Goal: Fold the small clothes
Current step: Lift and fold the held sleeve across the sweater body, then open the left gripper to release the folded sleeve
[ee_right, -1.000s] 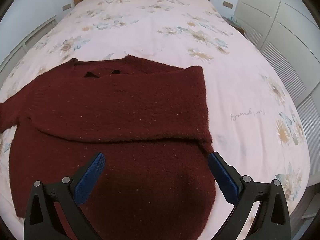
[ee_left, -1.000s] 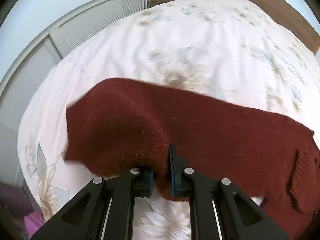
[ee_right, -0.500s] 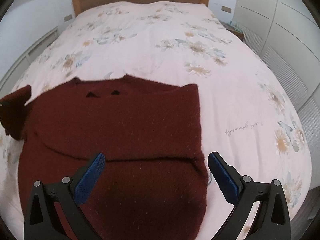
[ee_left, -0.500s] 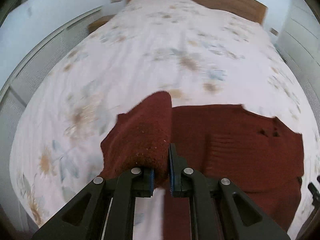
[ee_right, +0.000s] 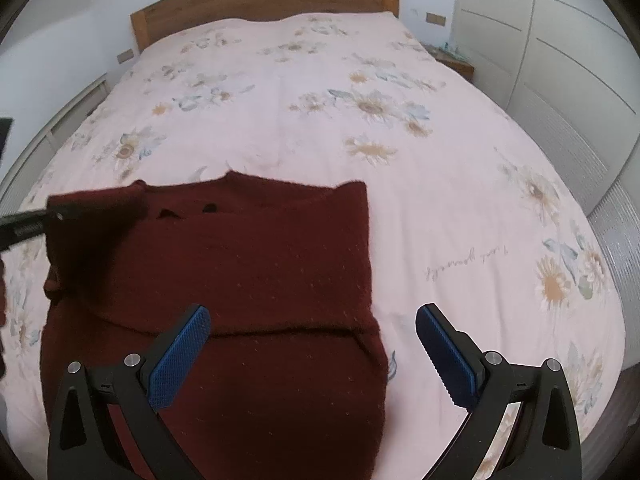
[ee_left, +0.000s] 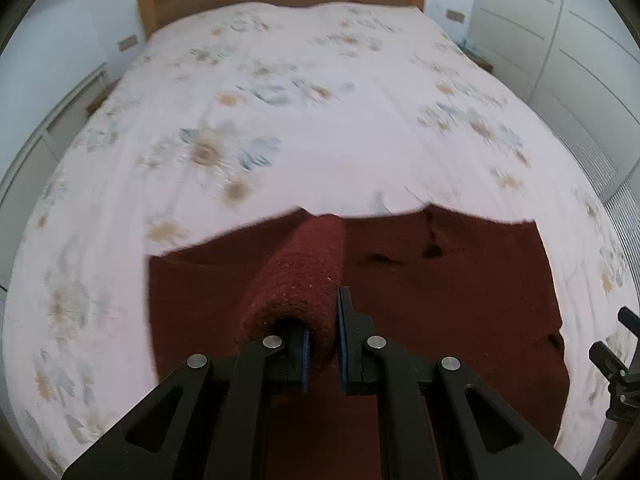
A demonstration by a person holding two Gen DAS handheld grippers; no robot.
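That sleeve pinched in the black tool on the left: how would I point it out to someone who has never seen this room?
Start at the bed with the flowered cover; a dark red sweater lies on its near end. The sleeve is the one part lifted off the flat knit, rolled into a tube, its end clamped in the left gripper.
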